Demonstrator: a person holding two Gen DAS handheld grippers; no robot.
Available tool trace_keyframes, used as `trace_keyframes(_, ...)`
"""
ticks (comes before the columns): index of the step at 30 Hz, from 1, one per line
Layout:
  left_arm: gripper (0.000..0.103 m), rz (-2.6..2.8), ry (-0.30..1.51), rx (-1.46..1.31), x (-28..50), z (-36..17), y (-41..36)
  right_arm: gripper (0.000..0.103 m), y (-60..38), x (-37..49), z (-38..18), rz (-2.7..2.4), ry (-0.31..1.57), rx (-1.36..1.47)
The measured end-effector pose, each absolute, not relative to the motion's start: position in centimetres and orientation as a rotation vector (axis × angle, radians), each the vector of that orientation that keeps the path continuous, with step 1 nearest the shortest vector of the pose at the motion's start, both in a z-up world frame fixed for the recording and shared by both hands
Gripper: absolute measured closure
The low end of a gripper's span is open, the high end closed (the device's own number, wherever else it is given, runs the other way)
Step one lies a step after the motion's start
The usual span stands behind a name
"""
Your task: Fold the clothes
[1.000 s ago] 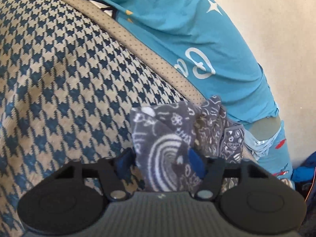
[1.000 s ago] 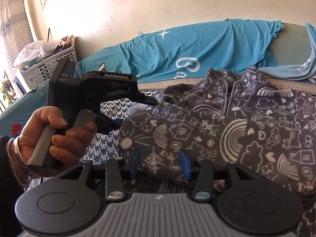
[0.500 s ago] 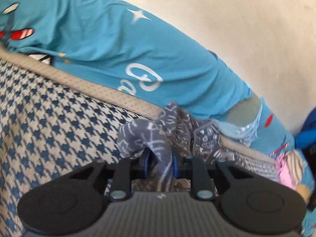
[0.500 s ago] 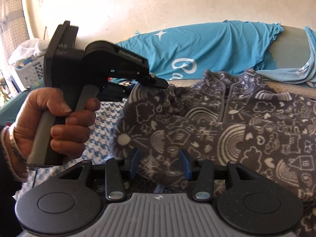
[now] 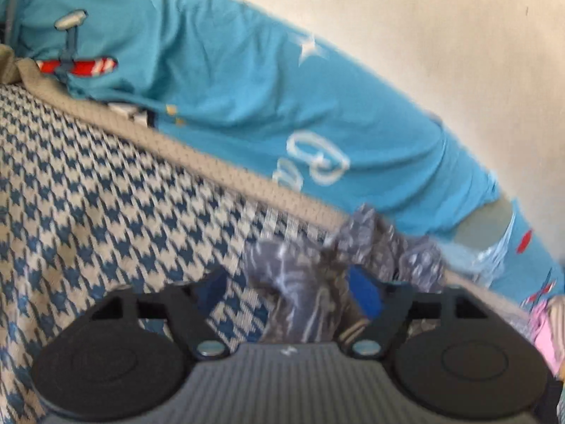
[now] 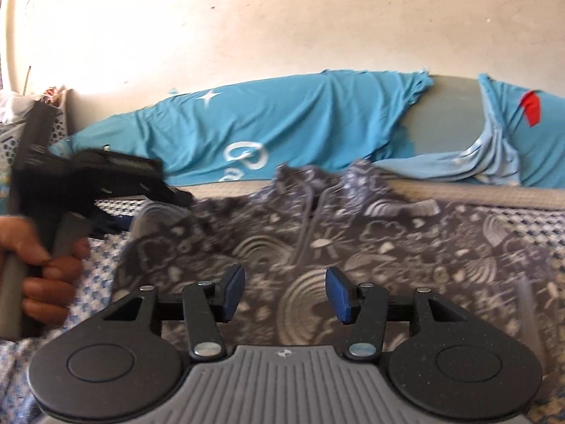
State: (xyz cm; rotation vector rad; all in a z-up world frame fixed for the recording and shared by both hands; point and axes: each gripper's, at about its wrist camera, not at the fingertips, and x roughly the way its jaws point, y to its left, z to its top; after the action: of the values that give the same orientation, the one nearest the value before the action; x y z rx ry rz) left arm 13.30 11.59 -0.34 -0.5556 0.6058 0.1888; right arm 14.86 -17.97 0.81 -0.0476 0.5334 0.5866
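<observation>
Right gripper (image 6: 285,291): jaws apart and opening, hovering low over the garment; fleece shows between the blue pads, but the pads do not press on it.
Directly under the right gripper: the grey patterned fleece top (image 6: 353,247) lies spread on the houndstooth cover (image 6: 106,275), its front up.
Long axis of the top: it runs side to side across the right gripper's view, with the zip (image 6: 310,219) and collar pointing away from the tool toward the far edge.
Left gripper (image 5: 287,289): jaws opening; a bunched corner of the same top stands between its blue pads, against the right-hand one, and the left-hand pad is clear of it. The view is blurred, so no firm grip can be read.
Left of the right gripper: a hand (image 6: 39,268) holds the left gripper at the top's left edge, so the left tool is nearer that edge and the right tool nearer the middle.
Next move, as a judgement: probably a fresh grasp along the near hem or a side, folding across the long axis.
Beyond the top: a beige bed edge (image 6: 476,194), then a teal printed cloth (image 6: 300,123) against a pale wall (image 6: 282,17).
</observation>
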Motion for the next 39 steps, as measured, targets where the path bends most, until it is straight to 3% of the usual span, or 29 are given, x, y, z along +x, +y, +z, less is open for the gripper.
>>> trace_keyframes(8,0.016,0.162,0.601,-0.588,12.9,1.1,12.1,0.039,-19.0,16.5,1.0,0.538,0.519,-0.122)
trace_keyframes(23,0.006,0.154,0.647,-0.592,12.7,0.3,11.3,0.041,-17.9,18.4,-1.5,0.546,0.556,-0.262)
trace_keyframes(24,0.006,0.158,0.648,-0.594,12.7,0.2,11.4,0.042,-17.8,18.4,-1.6,0.549,0.558,-0.266)
trace_keyframes(26,0.005,0.161,0.653,-0.602,12.7,0.0,11.6,0.056,-17.6,18.3,-1.6,0.565,0.556,-0.28)
trace_keyframes(32,0.004,0.169,0.666,-0.604,12.6,-0.6,11.7,0.083,-17.1,17.7,-1.9,0.59,0.554,-0.309)
trace_keyframes(35,0.003,0.176,0.665,-0.602,12.5,-0.6,11.7,0.091,-17.1,17.7,-1.8,0.583,0.553,-0.309)
trace_keyframes(39,0.002,0.193,0.663,-0.604,12.3,-0.8,11.9,0.095,-17.2,17.7,-1.7,0.574,0.546,-0.298)
